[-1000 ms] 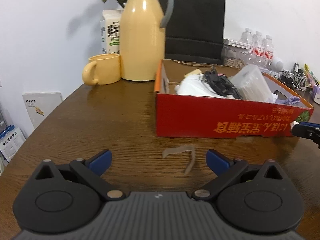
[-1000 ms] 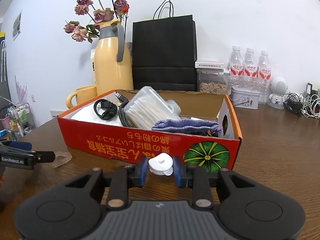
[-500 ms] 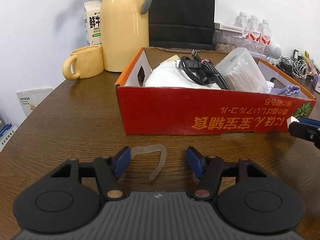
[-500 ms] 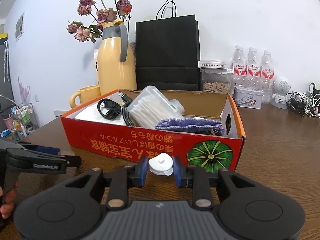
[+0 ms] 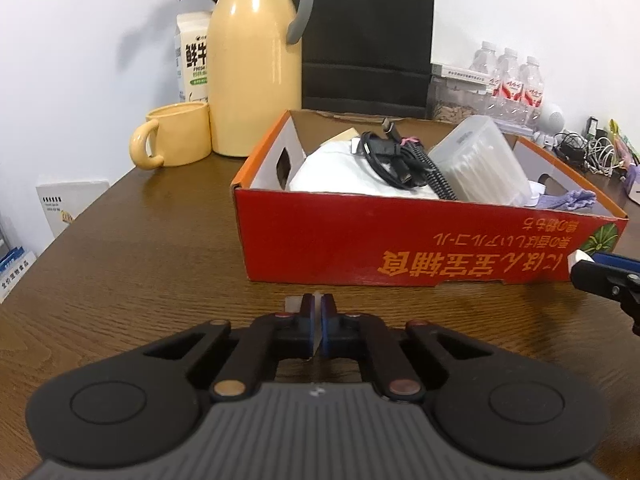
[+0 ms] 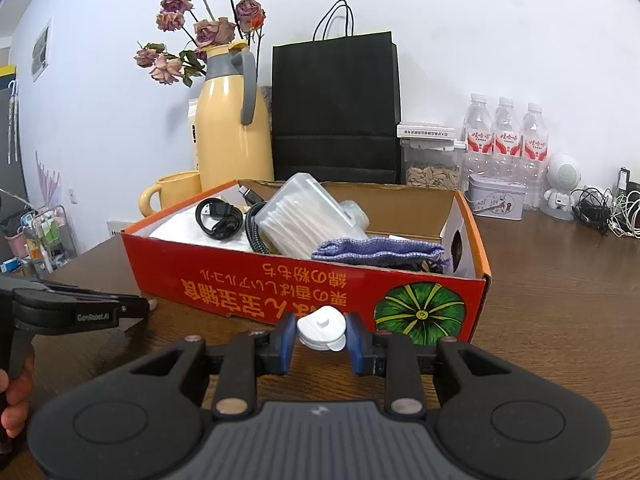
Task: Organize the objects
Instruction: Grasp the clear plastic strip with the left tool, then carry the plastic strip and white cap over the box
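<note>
Between the blue pads of the left claw, clenched low over the brown worktop, a thin translucent strip was pinched, one pale end poking out to the left of the fingertips. Just beyond that claw stood the long front wall of the red cardboard box, apart from the strip. Over on the right, the right claw gripped a small white cap between its pads, held close in front of the box's pumpkin-printed corner. Inside the box lay a white bag, a coiled black cable, a clear case of cotton swabs and a purple cloth. Behind the box stood a yellow thermos, a yellow mug and a black paper bag.
</note>
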### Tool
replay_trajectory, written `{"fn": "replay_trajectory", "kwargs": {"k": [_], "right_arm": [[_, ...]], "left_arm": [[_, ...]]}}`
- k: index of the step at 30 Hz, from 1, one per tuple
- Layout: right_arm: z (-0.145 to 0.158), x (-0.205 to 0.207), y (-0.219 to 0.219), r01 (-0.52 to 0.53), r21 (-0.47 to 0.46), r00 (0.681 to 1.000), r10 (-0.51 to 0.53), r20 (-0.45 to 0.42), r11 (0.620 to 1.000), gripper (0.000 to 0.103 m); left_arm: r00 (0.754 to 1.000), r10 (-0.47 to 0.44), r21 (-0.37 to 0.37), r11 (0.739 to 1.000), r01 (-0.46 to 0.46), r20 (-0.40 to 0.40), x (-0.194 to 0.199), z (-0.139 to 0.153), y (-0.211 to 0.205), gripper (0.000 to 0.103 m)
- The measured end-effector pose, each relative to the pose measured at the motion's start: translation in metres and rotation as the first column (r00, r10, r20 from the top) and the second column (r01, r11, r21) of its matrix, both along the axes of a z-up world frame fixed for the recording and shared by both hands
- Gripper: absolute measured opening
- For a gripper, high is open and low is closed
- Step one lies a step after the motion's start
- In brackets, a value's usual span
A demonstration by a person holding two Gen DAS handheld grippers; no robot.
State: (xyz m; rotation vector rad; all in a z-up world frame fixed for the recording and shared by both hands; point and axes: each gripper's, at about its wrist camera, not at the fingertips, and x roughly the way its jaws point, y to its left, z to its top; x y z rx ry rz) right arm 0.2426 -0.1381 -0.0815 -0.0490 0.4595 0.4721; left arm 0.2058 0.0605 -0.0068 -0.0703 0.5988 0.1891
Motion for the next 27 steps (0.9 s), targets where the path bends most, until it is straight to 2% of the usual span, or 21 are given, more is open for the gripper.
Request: {"fn": "replay_trajectory", "kwargs": {"k": [7, 12, 19, 21, 25, 26, 27], "right_arm": [[0.002, -0.002, -0.001, 0.0, 0.007, 1.0, 0.0, 0.015, 1.0, 0.026], [0.004, -0.006, -0.002, -0.005, 0.017, 0.999, 0.004, 0.033, 1.0, 0.026], [0.009, -0.013, -0.004, -0.013, 0.032, 0.997, 0.011, 0.072, 0.999, 0.026], [0.011, -0.015, -0.004, -0.019, 0.036, 0.996, 0.016, 0.083, 0.999, 0.026], [0.011, -0.015, -0.003, -0.022, 0.034, 0.996, 0.019, 0.085, 0.999, 0.026], [0.011, -0.015, -0.003, -0.023, 0.034, 0.996, 0.02, 0.086, 0.999, 0.026], [0.011, -0.015, -0.003, -0.022, 0.033, 0.996, 0.019, 0.085, 0.999, 0.026]], "left_arm": [[0.994, -0.006, -0.01, 1.0, 0.007, 0.11, -0.019, 0.016, -0.002, 0.001], [0.975, -0.025, -0.02, 0.999, 0.031, 0.219, -0.043, 0.039, -0.003, 0.001], [0.954, -0.058, -0.002, 0.998, 0.061, 0.293, -0.056, 0.064, -0.003, 0.001], [0.957, -0.056, 0.006, 0.998, 0.056, 0.285, -0.054, 0.063, -0.002, 0.002], [0.989, -0.054, -0.014, 0.998, 0.056, 0.135, -0.029, 0.04, 0.003, 0.006], [0.994, -0.049, -0.021, 0.998, 0.051, 0.096, -0.021, 0.033, 0.006, 0.013], [0.997, -0.043, -0.021, 0.999, 0.044, 0.062, -0.015, 0.026, 0.008, 0.029]]}}
